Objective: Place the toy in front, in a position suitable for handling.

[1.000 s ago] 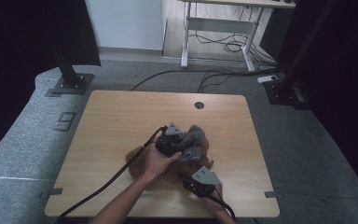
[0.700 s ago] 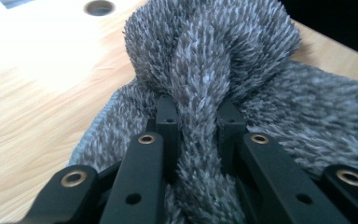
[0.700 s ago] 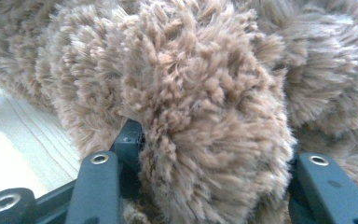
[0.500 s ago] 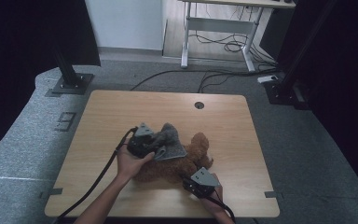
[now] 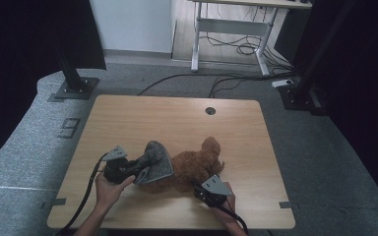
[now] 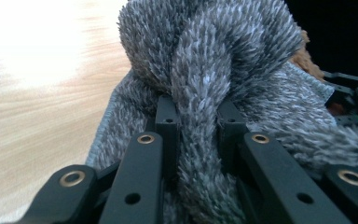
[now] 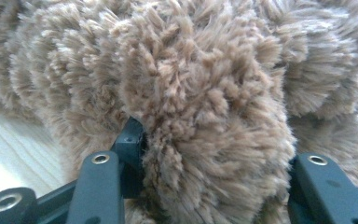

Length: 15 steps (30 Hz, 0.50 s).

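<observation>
Grey fleece is what your left tool (image 6: 198, 126) has hold of: its jaws are pinched tight on a bunched fold of the grey garment (image 5: 153, 161), which hangs off the near-left side of the brown plush toy (image 5: 192, 167). The toy lies on its side toward the near half of the desk (image 5: 177, 118), head pointing to the far right, and the cloth covers only its left end, stretched from the toy toward your tool.

Your right tool (image 7: 214, 154) is clamped partway on a thick tuft of the toy's fur at its near-right side, pinning the toy to the desk.

You look to be in the middle of working the garment along the toy's body, and I cannot tell from this moment alone whether it is going on or coming off. Either way, the next move calls for a steady, level pull with the left tool while the right one anchors the toy, so the toy does not slide with the cloth.

Your left hand (image 5: 109, 187) sits left of the toy, forearm coming in from the near edge, tool pointing level toward the toy. Your right hand (image 5: 226, 199) rests low beside the toy, near the front edge.
</observation>
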Each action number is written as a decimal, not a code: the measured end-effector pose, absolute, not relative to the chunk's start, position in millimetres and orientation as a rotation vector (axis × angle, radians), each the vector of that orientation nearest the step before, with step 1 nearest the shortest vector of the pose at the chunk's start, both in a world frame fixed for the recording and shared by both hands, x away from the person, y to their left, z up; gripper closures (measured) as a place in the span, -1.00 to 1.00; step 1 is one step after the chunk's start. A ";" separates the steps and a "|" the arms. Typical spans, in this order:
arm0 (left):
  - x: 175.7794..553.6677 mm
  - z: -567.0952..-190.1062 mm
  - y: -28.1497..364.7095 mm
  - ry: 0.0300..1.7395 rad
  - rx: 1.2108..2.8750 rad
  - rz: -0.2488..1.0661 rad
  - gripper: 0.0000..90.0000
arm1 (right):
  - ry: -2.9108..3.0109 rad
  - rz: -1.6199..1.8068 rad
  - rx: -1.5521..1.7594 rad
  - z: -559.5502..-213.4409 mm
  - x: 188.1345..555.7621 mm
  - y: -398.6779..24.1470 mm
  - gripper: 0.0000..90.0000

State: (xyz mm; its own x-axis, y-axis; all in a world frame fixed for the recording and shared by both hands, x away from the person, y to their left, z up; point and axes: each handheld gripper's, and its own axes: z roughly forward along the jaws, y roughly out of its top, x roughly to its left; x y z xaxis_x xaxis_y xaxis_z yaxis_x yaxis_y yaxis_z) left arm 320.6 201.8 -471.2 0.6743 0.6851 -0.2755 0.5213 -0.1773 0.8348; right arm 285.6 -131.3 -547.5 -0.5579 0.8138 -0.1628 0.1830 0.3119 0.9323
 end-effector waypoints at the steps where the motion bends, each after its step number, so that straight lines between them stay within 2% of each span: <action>1: 319.4 -472.1 203.0 0.955 1.840 0.188 0.69 | 1.936 1.260 0.889 -548.0 286.6 -132.1 0.06; 15: 303.3 -493.9 196.0 0.940 1.842 0.193 0.70 | 2.014 1.273 0.939 -545.4 291.1 -141.6 0.08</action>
State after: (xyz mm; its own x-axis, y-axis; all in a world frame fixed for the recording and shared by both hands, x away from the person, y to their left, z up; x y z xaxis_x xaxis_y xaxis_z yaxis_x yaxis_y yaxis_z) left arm 303.3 196.0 -493.9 0.6831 0.6773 -0.2732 0.5144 -0.1806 0.8383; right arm 291.1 -141.6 -545.4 -0.5890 0.8023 -0.0966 0.2568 0.2992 0.9190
